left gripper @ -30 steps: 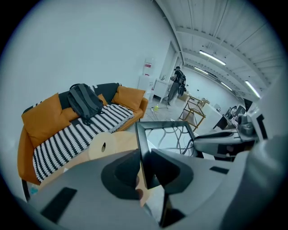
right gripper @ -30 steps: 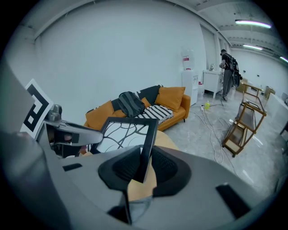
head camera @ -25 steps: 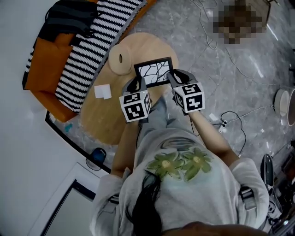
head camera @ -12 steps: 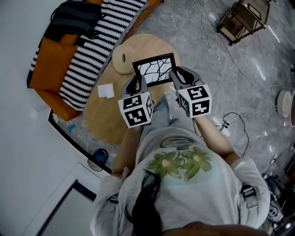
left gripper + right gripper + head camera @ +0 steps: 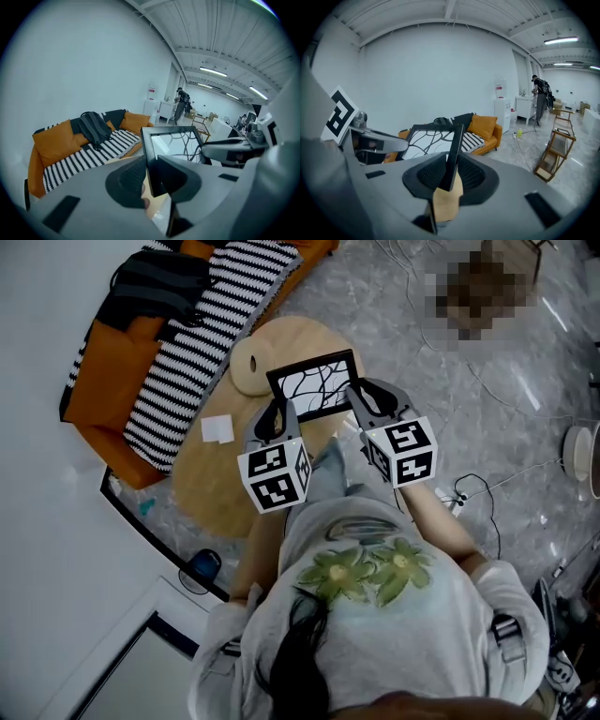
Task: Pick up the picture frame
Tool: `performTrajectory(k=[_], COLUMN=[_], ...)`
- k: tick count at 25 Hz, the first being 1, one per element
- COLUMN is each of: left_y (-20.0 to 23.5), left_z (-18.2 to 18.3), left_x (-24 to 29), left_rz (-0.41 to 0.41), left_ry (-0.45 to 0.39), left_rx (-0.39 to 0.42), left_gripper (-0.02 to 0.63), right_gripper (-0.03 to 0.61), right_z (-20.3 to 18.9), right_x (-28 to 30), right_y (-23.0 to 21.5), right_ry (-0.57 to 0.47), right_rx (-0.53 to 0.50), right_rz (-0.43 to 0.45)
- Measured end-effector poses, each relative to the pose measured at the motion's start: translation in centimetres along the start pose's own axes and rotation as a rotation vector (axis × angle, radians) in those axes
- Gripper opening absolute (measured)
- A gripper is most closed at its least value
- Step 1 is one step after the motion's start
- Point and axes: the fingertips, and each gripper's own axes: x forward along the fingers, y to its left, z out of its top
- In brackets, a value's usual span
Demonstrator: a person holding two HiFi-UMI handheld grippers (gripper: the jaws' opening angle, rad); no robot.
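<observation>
A black picture frame (image 5: 314,385) with a white print of dark branching lines hangs in the air above the round wooden table (image 5: 206,474). My left gripper (image 5: 275,415) is shut on the frame's near left corner, and the frame edge (image 5: 149,154) stands between its pads. My right gripper (image 5: 367,399) is shut on the frame's right side; the frame edge (image 5: 453,152) is pinched between its ribbed pads. Both grippers hold the frame tilted, its picture facing up toward me.
A round wooden board with a hole (image 5: 250,364) and a white paper square (image 5: 217,429) lie on the table. An orange sofa (image 5: 122,343) with a striped blanket and dark backpack stands at upper left. Cables (image 5: 469,493) trail over the marble floor at right.
Both grippers have risen together with the frame, which now sits higher above the table and closer to my head camera.
</observation>
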Motion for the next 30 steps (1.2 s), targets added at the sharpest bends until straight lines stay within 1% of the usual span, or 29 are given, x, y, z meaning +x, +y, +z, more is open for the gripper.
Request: performTrajectory(k=[7,17,30], left_y=[-0.4,-1.0,-0.8], left_z=[0.8,1.9,1.1], left_x=[-2.1,-3.6,-5.4], left_rz=[0.01,0.005,0.012], left_ry=[-0.041,-0.071,-0.087], left_rx=[0.012,0.029,0.047], left_gripper=[0.089,0.089,0.089], right_gripper=[0.084,0.083,0.083], right_z=[0.9,2.2,1.4], right_x=[-1.4,-2.9,-4.0], right_y=[0.8,1.2,2.6], right_ry=[-0.034,-0.07,-0.081], right_rx=[-0.01,-0.014,-0.009], right_rz=[0.001,-0.003,-0.014])
